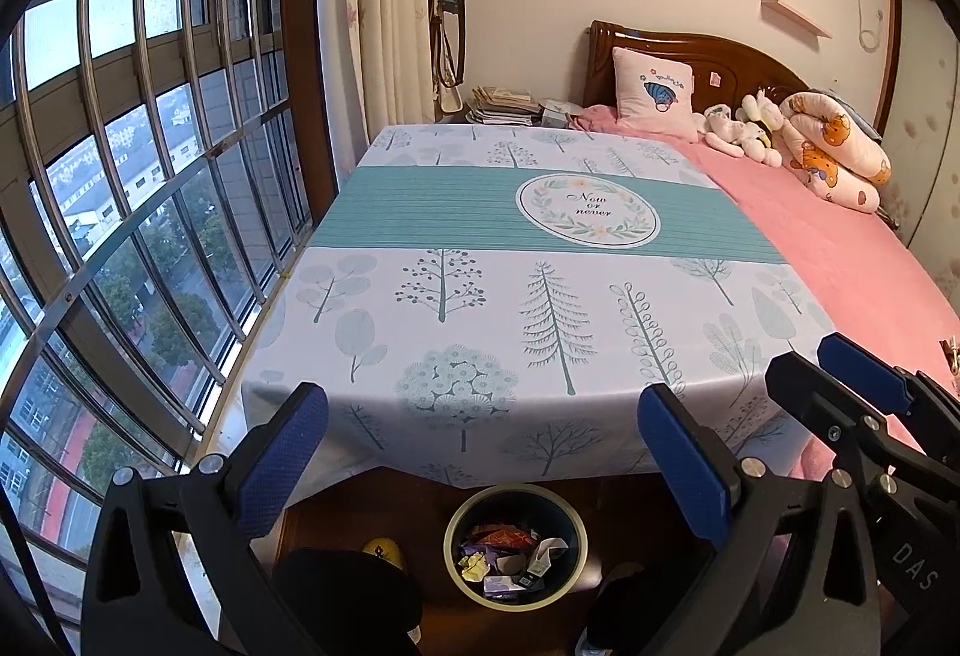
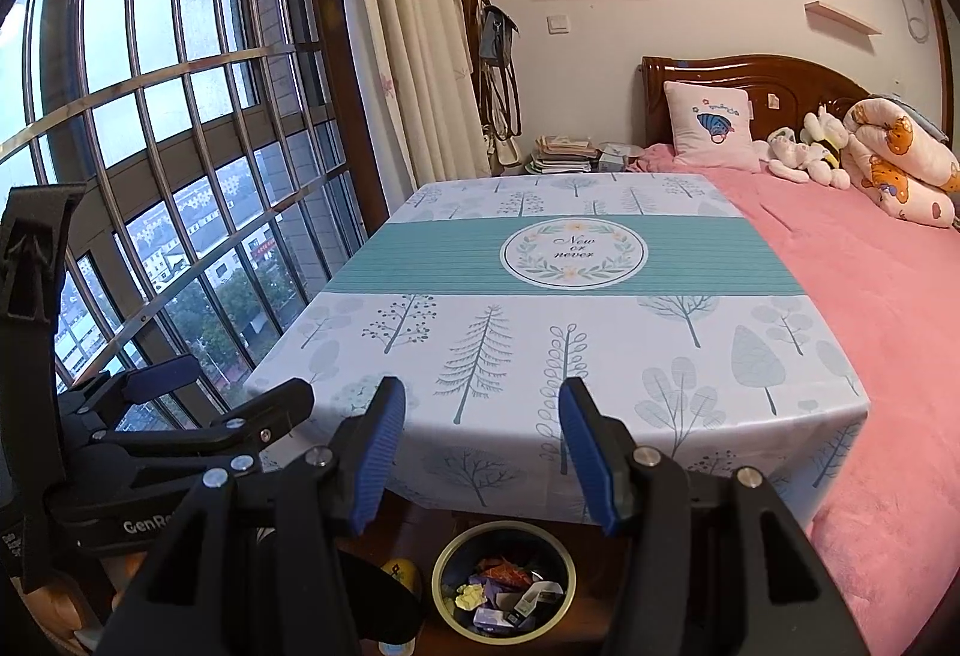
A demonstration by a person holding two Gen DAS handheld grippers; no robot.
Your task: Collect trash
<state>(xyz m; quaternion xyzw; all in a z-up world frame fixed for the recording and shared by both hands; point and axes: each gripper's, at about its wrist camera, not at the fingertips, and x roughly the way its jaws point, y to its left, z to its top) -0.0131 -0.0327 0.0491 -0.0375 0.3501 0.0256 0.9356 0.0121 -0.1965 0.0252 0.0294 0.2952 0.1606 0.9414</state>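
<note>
A round dark waste bin (image 1: 449, 542) (image 2: 437, 578) stands on the wooden floor just below the table's near edge. It holds crumpled paper and wrappers (image 1: 510, 554) (image 2: 504, 590). My left gripper (image 1: 483, 416) hovers above the bin at the table edge, open wide, with nothing between its blue pads. My right gripper (image 2: 483, 416) is beside it, open about half as wide and also empty. Each gripper appears in the other's view: the right gripper (image 1: 834, 374) at the right edge, the left gripper (image 2: 222, 386) at the left. The tree-patterned tablecloth (image 1: 480, 296) (image 2: 540, 344) shows no loose items.
A barred window (image 1: 150, 236) runs along the left. A pink bed (image 2: 870, 326) with pillows and soft toys presses against the table's right side. Stacked books (image 2: 564, 155) and a coat stand (image 2: 480, 26) are at the far end. A yellow object (image 1: 384, 551) lies left of the bin.
</note>
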